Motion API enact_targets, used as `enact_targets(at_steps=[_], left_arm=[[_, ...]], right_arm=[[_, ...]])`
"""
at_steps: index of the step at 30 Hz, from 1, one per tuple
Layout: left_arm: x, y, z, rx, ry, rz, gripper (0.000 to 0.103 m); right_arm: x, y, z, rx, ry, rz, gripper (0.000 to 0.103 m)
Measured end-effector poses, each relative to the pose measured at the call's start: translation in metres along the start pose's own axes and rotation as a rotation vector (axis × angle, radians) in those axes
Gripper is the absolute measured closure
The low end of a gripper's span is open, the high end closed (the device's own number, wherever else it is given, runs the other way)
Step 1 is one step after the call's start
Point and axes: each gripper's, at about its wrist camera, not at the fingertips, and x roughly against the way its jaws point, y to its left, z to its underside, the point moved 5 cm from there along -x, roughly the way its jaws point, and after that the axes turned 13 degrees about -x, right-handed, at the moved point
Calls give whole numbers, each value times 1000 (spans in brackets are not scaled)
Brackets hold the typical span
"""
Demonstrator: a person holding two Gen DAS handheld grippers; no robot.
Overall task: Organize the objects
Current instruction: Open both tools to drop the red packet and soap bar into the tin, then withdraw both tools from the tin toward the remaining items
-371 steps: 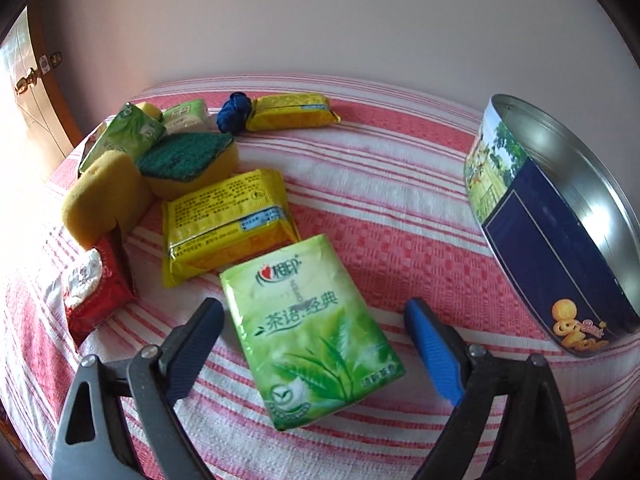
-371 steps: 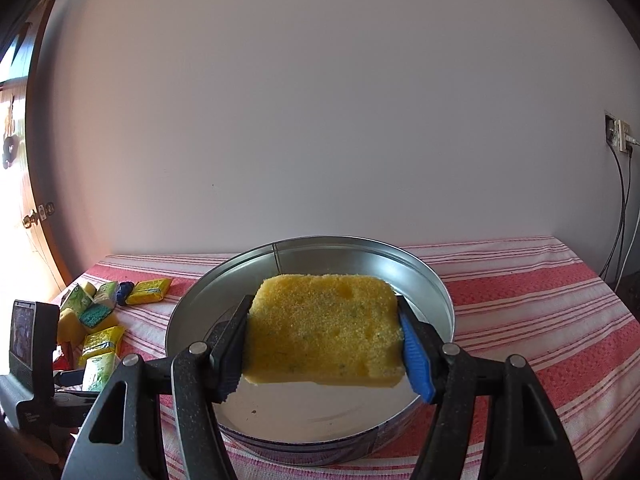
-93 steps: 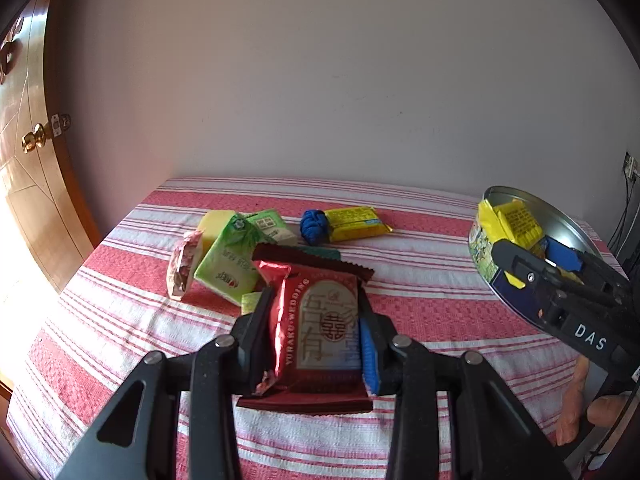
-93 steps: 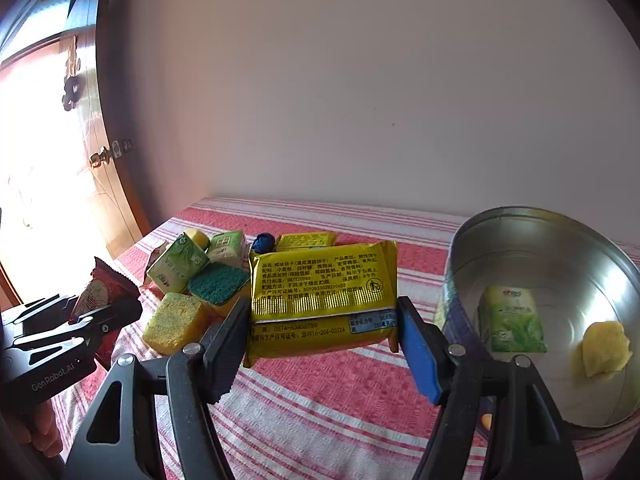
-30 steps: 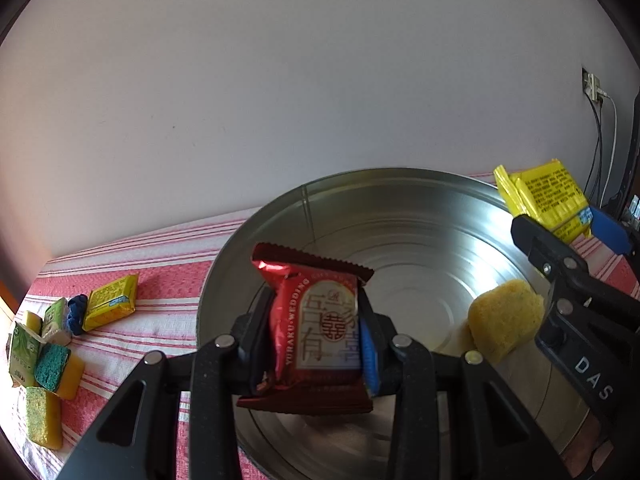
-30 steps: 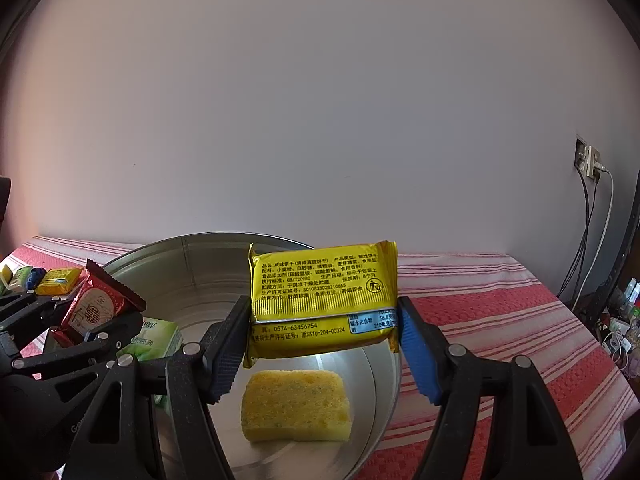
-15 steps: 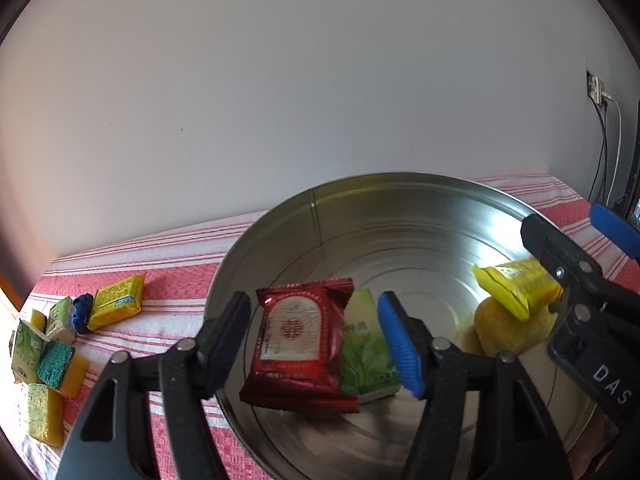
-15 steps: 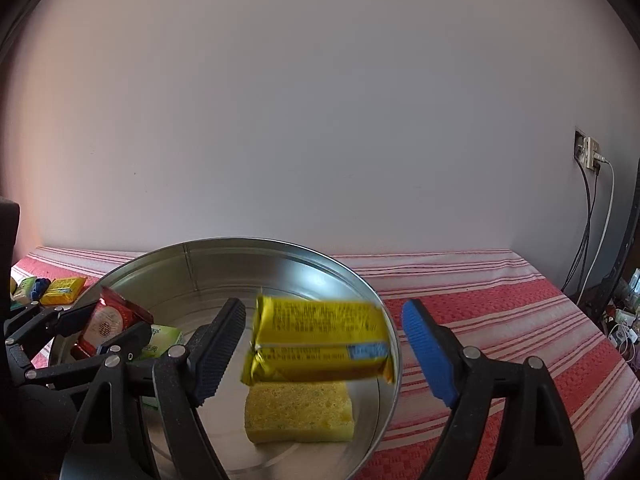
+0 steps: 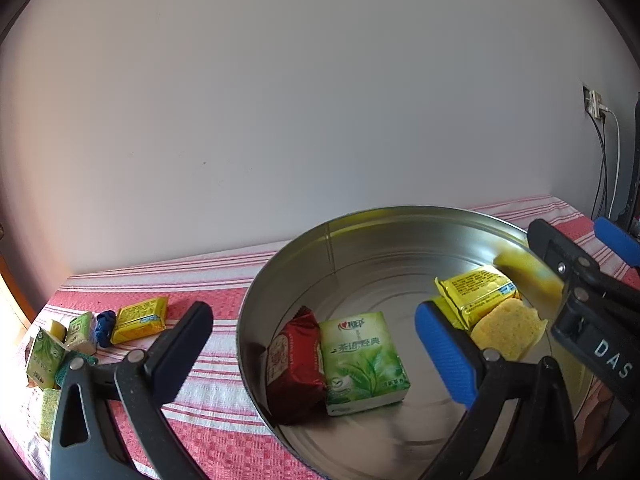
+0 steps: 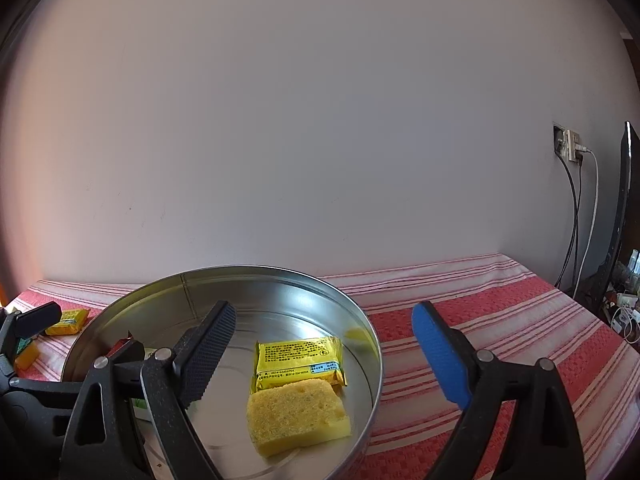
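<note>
Plain pale wall behind; desk [image 9: 224,280] covered by a red-and-white striped cloth. Round metal tin [image 9: 360,232] sits on the desk. Inside the tin: red snack packet [image 9: 294,364] at the left, touching the green tissue pack [image 9: 362,360] beside it; yellow biscuit packet [image 10: 300,362] further right, lying partly on the yellow sponge [image 10: 298,412]. Left tool [image 9: 312,348]: jaws spread wide, nothing between them, hovering over the tin's near-left rim. Right tool [image 10: 324,350]: jaws spread wide, empty, over the tin's right side. Left of the tin, well apart, on the cloth: small yellow packet [image 9: 140,318], blue bundle [image 9: 105,326], further green packs [image 9: 44,356] and sponges [image 9: 48,412] clustered together.
</note>
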Motion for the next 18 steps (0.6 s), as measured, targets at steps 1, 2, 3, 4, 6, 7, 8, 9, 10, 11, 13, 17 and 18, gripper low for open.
enact_targets(at_steps=[1, 2, 3, 4, 6, 7, 8, 9, 10, 11, 13, 17, 18], left_arm=[[-1, 0, 0, 2, 0, 0, 1], [0, 0, 1, 4, -2, -2, 1], [0, 1, 1, 7, -4, -4, 1], [0, 3, 0, 10, -6, -7, 1], [1, 5, 1, 16, -8, -12, 1], [4, 8, 1, 20, -8, -15, 1], [4, 9, 2, 24, -8, -17, 1], [5, 11, 2, 28, -8, -20, 1], [4, 13, 3, 32, -8, -23, 1], [4, 14, 3, 36, -9, -28, 1], [5, 18, 4, 40, -10, -46, 1], [7, 25, 5, 47, -26, -89, 1], [8, 28, 6, 52, -28, -97, 1]], right_arm=[[1, -1, -1, -9, -5, -2, 11], [0, -3, -1, -18, -11, -6, 11], [1, -4, -1, -26, -16, -10, 11], [2, -5, -2, -34, -22, -13, 11], [6, -6, -4, -48, -47, -25, 11], [8, -7, -6, -55, -64, -31, 11], [11, -8, -8, -59, -86, -30, 11], [13, -8, -9, -58, -107, -23, 11], [16, -8, -10, -53, -126, -12, 11], [16, -8, -10, -46, -140, 0, 11], [17, -7, -11, -41, -144, 7, 11], [19, -7, -11, -38, -155, 6, 11], [21, -7, -11, -41, -163, 2, 11]])
